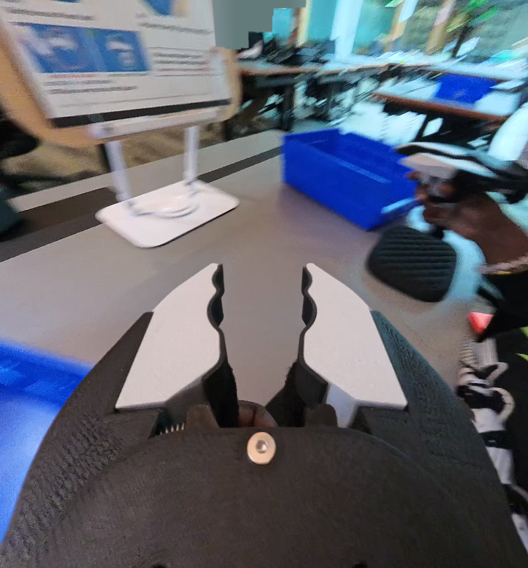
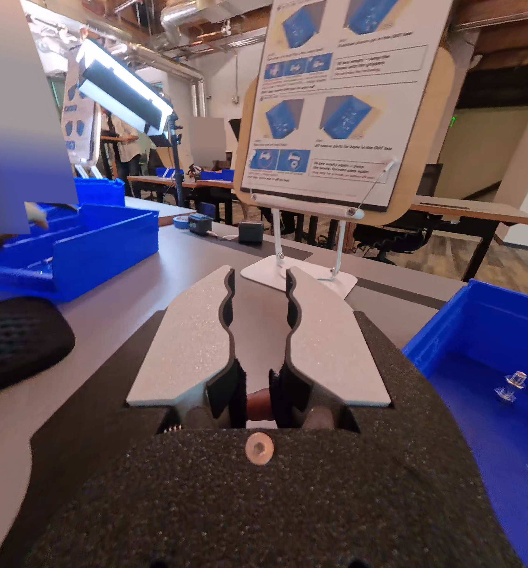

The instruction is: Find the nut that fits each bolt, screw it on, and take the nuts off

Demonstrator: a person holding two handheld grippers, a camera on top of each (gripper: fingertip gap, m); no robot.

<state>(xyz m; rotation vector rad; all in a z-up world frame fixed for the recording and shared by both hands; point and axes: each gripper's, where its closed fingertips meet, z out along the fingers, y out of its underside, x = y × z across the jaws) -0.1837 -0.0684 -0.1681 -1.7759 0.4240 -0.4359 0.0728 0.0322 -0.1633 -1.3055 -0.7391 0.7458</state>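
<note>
I held my left gripper (image 1: 262,270) and right gripper (image 2: 260,273) above the grey tabletop (image 2: 118,295), jaws apart and empty. Two small silver fasteners (image 2: 510,390) lay in the blue plastic bin (image 2: 441,347) on my right, probably awaiting pickup.

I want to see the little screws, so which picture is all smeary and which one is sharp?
Left wrist view: smeary with motion blur; the sign stand and blue bin are streaked, only the left gripper is crisp. Right wrist view: much sharper; two small metal bolts show clearly in the blue bin beside the right gripper.
</note>
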